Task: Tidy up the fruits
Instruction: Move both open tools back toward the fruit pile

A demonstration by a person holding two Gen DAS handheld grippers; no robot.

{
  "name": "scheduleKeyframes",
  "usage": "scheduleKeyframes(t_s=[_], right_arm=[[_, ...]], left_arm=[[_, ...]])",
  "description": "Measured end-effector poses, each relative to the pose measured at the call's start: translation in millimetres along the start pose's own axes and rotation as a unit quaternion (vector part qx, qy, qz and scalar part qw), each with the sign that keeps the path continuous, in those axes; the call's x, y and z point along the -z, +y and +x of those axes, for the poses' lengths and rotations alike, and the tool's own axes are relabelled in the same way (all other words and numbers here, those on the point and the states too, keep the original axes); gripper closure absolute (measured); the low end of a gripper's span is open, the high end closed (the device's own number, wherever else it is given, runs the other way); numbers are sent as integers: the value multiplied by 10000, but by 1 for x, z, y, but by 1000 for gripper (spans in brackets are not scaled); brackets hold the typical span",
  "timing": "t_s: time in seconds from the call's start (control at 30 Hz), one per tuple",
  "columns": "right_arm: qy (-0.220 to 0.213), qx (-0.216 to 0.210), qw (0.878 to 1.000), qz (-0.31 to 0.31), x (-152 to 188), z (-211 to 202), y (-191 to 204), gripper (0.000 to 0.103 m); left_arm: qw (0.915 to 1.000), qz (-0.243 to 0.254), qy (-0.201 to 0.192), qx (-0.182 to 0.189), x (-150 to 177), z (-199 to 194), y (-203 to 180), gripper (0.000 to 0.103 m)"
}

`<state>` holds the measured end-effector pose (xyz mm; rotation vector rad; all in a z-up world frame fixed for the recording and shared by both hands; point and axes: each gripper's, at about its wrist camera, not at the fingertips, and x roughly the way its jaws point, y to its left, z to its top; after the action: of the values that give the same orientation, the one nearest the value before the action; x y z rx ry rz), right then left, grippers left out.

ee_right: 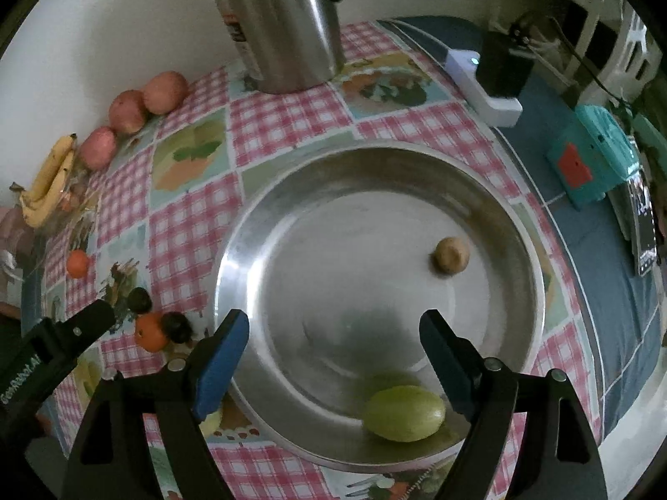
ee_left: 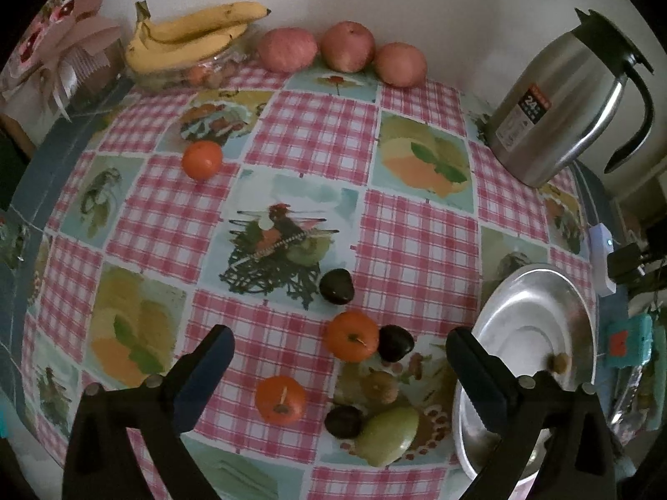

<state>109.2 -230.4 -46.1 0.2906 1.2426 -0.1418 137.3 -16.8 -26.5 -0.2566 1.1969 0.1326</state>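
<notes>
My left gripper point(ee_left: 338, 333) hangs open over the checked tablecloth with nothing gripped. Below it lie two oranges point(ee_left: 352, 341) point(ee_left: 280, 400), three dark plums point(ee_left: 337, 286), a green fruit point(ee_left: 389, 433) and a small brown fruit point(ee_left: 379, 385). A third orange point(ee_left: 202, 159) sits apart, farther back on the left. My right gripper point(ee_right: 334, 318) stands open above the metal plate point(ee_right: 233, 258). In the plate are another green fruit point(ee_right: 404, 412), lying under the gripper clear of its pads, and a small brown fruit point(ee_right: 451, 255).
Three apples point(ee_left: 348, 46) and a bunch of bananas point(ee_left: 187, 37) line the back wall. A steel kettle point(ee_right: 283, 21) stands behind the plate. A white power strip point(ee_right: 479, 83) and a teal box point(ee_right: 592, 150) lie on the blue surface to the right.
</notes>
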Motion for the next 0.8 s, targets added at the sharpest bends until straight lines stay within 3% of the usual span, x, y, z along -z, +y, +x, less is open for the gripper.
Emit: scheduleKeyframes(t_s=[0.07, 0.17, 0.63, 0.8], right_arm=[[-139, 71, 9998, -76, 1, -3, 3, 18], [-207, 13, 9993, -311, 0, 0, 10, 7], [-293, -88, 9991, -288, 7, 2, 13, 7], [-314, -146, 9979, -551, 11, 0, 28, 7]], left_arm=[[10000, 9, -46, -5, 1, -1, 3, 0], [9999, -9, -132, 8, 3, -4, 8, 0], [9954, 249, -894, -232, 14, -28, 31, 0], [9950, 197, -951, -238, 13, -34, 44, 0]])
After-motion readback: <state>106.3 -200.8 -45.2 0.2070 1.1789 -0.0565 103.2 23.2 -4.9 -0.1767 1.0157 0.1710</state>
